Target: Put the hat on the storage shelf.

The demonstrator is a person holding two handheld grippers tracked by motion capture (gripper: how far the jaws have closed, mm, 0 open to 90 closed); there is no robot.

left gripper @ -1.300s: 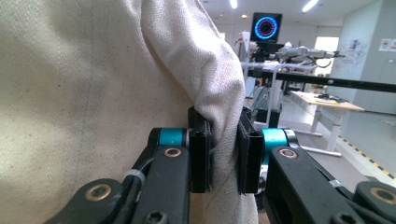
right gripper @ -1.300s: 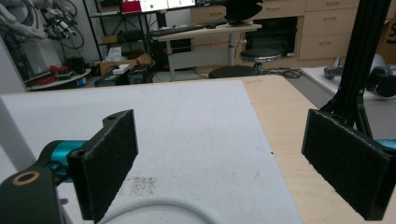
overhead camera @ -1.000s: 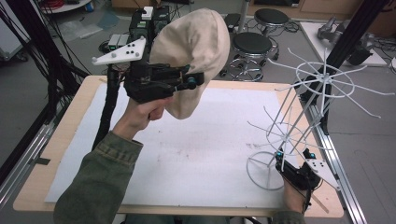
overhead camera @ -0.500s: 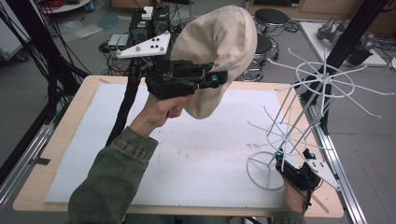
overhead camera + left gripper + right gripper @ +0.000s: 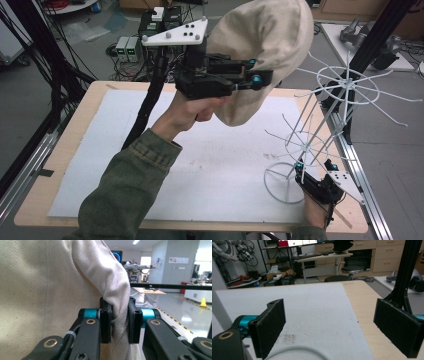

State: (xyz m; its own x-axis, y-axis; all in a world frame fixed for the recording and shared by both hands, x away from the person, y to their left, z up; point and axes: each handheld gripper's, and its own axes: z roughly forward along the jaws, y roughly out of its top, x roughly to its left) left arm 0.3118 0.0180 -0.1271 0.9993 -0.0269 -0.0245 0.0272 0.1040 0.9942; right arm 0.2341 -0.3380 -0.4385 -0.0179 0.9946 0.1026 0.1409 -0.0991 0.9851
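Note:
A beige cloth hat (image 5: 265, 45) hangs in the air above the far side of the table, with my left gripper (image 5: 260, 76) shut on a fold of its edge. In the left gripper view the hat (image 5: 50, 290) covers the left half and the pads (image 5: 105, 325) pinch the cloth, the left gripper (image 5: 119, 322) pointing level. A white wire hat rack (image 5: 345, 85) stands at the right of the table on a ring base (image 5: 282, 182). My right gripper (image 5: 312, 169) is open at that base, low by the front right corner. In the right gripper view the right gripper (image 5: 329, 322) has wide jaws over the ring base (image 5: 294, 350).
A white mat (image 5: 200, 165) covers the wooden table (image 5: 65, 150). A black frame post (image 5: 372, 45) rises behind the rack at the right. Black cables (image 5: 30, 75) hang at the left. Electronics boxes (image 5: 127, 47) and stools lie on the floor beyond the table.
My left gripper has carried the hat up and to the right, closer to the top of the wire rack. The right gripper has stayed at the rack's base.

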